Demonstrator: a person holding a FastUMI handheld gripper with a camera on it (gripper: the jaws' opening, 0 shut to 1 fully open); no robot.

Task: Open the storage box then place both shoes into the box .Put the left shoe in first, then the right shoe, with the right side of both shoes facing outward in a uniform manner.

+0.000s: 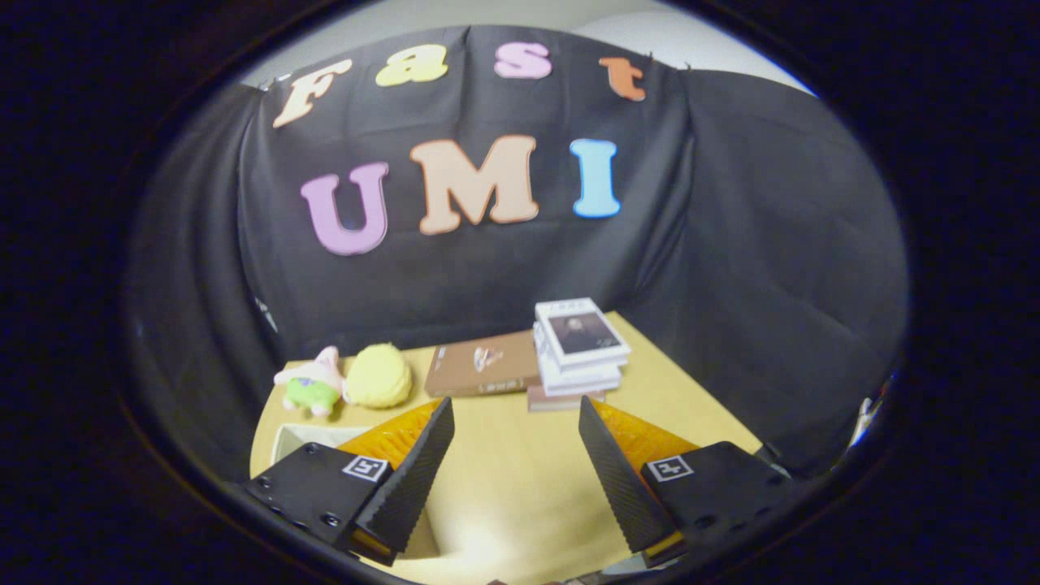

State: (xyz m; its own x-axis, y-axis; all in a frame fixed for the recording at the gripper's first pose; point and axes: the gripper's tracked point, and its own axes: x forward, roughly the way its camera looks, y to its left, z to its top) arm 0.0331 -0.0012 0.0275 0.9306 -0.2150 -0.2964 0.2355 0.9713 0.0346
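Tool-mounted camera looks forward (slightly downward) over table (520,487).

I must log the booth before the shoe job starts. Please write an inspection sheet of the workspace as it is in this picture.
Surface: wooden table, bare between the fingers.
Job's things: a pale box-like rim shows behind one finger; whether it is the storage box cannot be told. Shoes: nothing seen.
Clutter: pink and green plush toy and yellow plush side by side; flat brown book beside them; stack of books at the table's far side.
Grippers: hand-held gripper open, fingers wide apart, holding nothing, above the table.
Cables: nothing seen.
Surroundings: black cloth wall behind and beside the table.
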